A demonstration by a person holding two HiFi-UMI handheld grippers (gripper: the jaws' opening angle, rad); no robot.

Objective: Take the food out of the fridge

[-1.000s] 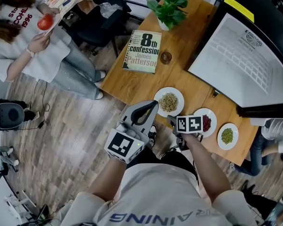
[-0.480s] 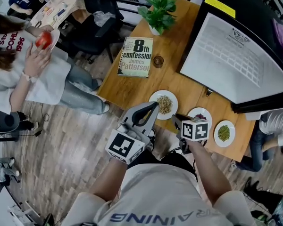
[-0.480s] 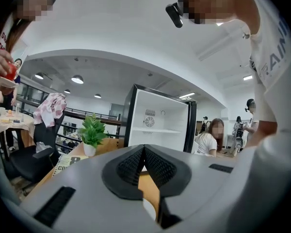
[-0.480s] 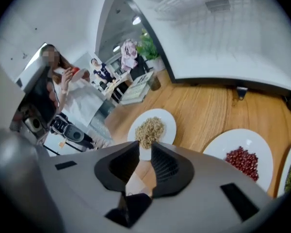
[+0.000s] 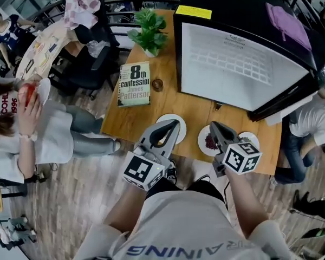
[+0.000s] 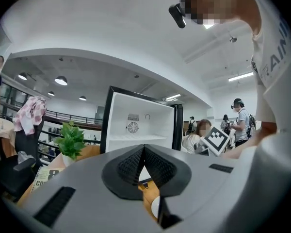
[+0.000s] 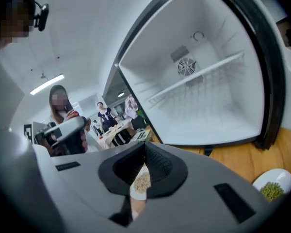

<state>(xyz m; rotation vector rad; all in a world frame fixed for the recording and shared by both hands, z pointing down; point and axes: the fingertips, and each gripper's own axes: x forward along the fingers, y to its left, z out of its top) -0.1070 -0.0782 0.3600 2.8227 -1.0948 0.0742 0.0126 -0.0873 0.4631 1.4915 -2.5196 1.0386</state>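
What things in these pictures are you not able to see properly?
- Grain plate: head view, mostly behind the left gripper; right gripper view shows only a sliver between the jaws.
- Green-food plate: right gripper view, cut off by the lens edge; head view, mostly behind the right gripper, its jaws just closed on nothing.
- Book: small print too tiny, head view.
- Red thing in a seated person's hand: head view, too small to name.

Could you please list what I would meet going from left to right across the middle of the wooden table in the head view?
book → small glass → open fridge. I left out the plant, since it stands farther back and overlaps the book and the glass in the order.
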